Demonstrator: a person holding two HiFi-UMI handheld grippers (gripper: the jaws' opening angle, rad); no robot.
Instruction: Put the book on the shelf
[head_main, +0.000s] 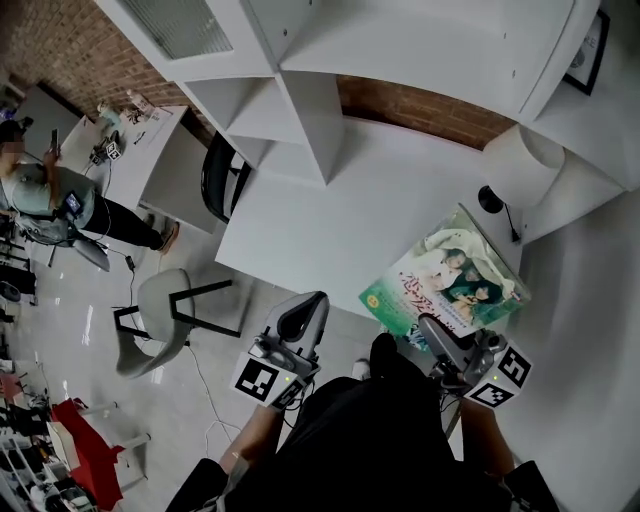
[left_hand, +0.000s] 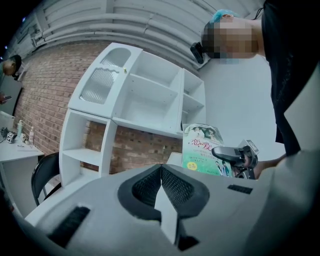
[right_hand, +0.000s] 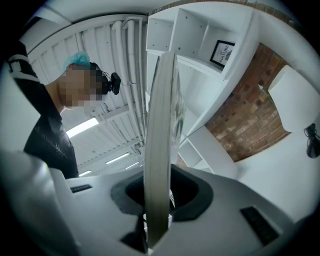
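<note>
- Head view: a tall white shelf unit with open compartments (head_main: 300, 110) stands against a brick wall. Its compartments in this view hold nothing.
- A white flat surface (head_main: 340, 210) runs out from the foot of the shelf unit towards the person.
- The green-covered book with a picture of people and red lettering (head_main: 447, 280) is well short of the shelf unit. It is off the unit's right part and is held over the near edge of the surface with its cover facing up.
- The right claw (head_main: 437, 332) is clamped on the book's near edge. In the right gripper view the book's pale page edge (right_hand: 161, 140) stands upright between the pads.
- The left claw (head_main: 302, 318) is level with the right one and just as far from the shelf unit. In the left gripper view its pads (left_hand: 172, 182) meet with nothing between them.
</note>
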